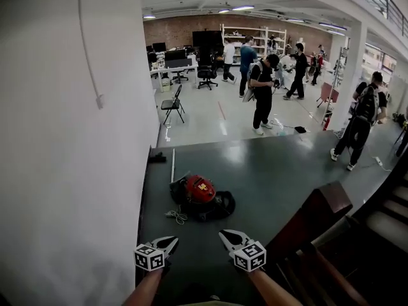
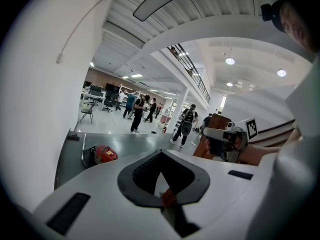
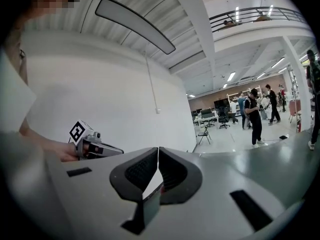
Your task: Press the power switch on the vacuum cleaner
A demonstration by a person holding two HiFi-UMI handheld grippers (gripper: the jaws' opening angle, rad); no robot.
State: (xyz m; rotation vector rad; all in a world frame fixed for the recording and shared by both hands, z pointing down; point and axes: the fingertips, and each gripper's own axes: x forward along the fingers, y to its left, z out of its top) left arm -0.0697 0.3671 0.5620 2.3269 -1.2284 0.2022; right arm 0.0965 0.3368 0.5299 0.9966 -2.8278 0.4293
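One red vacuum (image 1: 199,192) sits on the dark floor (image 1: 268,171). Two grippers hang short of the vacuum, not touching it: left gripper (image 1: 171,241) and right gripper (image 1: 226,236), side by side, tilted slightly down. Both have their jaws closed tip to tip, holding nothing.

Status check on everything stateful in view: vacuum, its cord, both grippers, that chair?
red canister vacuum cleaner: on the dark floor, untouched; on or off cannot be told.
pale cord: bunched on floor beside vacuum.
left gripper: shut, empty, short of the vacuum.
right gripper: shut, empty.
black folding chair: unfolded, unoccupied.
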